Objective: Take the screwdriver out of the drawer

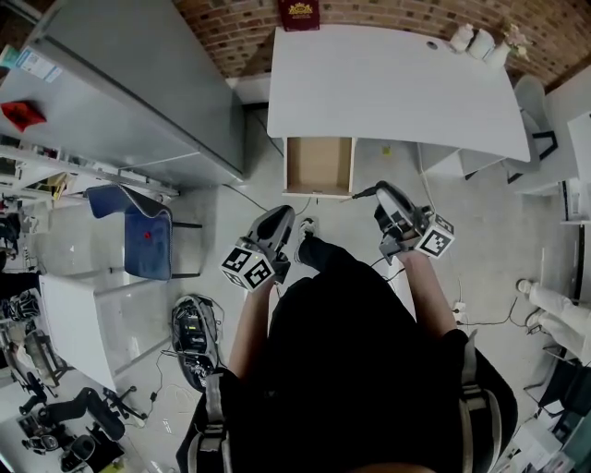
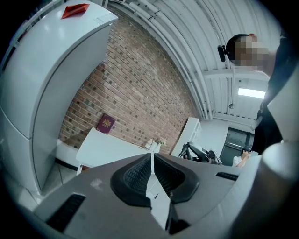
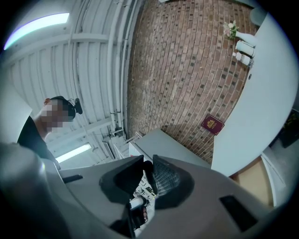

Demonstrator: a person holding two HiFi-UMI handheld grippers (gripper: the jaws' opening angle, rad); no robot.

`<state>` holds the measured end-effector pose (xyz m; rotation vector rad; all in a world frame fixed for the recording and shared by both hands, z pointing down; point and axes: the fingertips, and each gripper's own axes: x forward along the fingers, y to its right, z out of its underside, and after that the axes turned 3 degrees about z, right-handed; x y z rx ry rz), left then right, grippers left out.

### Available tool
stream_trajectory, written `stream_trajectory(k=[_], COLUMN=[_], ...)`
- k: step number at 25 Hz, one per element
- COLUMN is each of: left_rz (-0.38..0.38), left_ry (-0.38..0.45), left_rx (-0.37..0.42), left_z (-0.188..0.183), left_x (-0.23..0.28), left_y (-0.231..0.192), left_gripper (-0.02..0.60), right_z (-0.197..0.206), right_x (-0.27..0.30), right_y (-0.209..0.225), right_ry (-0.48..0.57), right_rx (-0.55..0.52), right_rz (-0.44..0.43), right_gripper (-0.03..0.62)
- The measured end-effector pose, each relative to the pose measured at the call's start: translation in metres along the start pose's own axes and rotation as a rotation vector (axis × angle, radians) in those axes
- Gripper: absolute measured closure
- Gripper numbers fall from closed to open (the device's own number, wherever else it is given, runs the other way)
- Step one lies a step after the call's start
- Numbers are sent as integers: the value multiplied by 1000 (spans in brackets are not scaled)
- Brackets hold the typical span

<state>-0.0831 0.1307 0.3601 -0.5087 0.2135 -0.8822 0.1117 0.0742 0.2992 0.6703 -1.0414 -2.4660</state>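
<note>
Now that the drawer (image 1: 319,166) at upper centre stands open and looks empty, my right fingers (image 3: 158,177) grip the screwdriver (image 1: 363,193) just right of it. My left fingers (image 2: 139,175) are closed on nothing. The job looks all but done.

No readable text; maroon book (image 1: 298,13) emblem illegible

One desk (image 1: 388,83); one open drawer (image 1: 319,166); one screwdriver (image 1: 363,194); two grippers (image 1: 279,217) (image 1: 388,192); one red book (image 1: 298,14); one blue chair (image 1: 138,236); one grey cabinet (image 1: 129,83); one flower sprig (image 1: 514,37).
</note>
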Motion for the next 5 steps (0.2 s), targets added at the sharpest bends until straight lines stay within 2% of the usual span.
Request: stream_trajectory(k=[5], left_rz=[2], left_ry=[-5], left_rx=[3], left_z=[1], left_x=[0], left_y=[1], left_gripper=[554], right_z=[0], right_x=[-1], right_y=[0], right_ry=[7], right_rx=[1], right_rz=[5], right_gripper=[477])
